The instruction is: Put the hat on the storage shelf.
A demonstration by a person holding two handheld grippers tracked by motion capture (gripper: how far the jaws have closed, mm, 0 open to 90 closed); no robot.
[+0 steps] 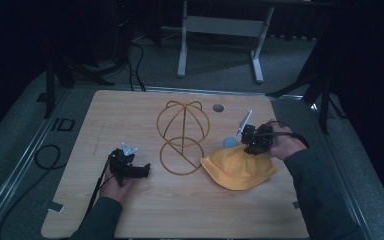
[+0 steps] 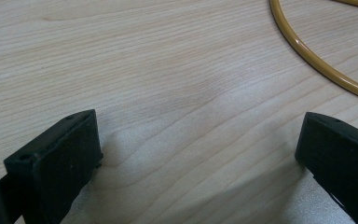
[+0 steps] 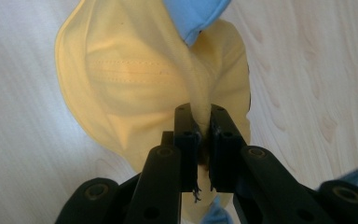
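Note:
A yellow cloth hat (image 1: 237,169) with a pale blue lining (image 1: 229,142) lies on the right of the wooden table (image 1: 130,210). My right gripper (image 1: 251,145) is at the hat's far edge. In the right gripper view its jaws are shut on a pinched fold of the yellow hat (image 3: 121,70), and the right gripper (image 3: 200,116) holds the fabric taut; blue lining (image 3: 193,14) shows above. A gold wire hat stand (image 1: 182,137) sits mid-table. My left gripper (image 1: 142,171) rests low just left of the stand's base ring (image 2: 317,65), open with bare wood between its jaws (image 2: 198,140).
A small round grey disc (image 1: 218,107) lies near the table's far edge. Behind the table stands a white frame leg (image 1: 182,45) on grey carpet, with black cables (image 1: 45,155) along the left side. Bare wood lies along the near edge.

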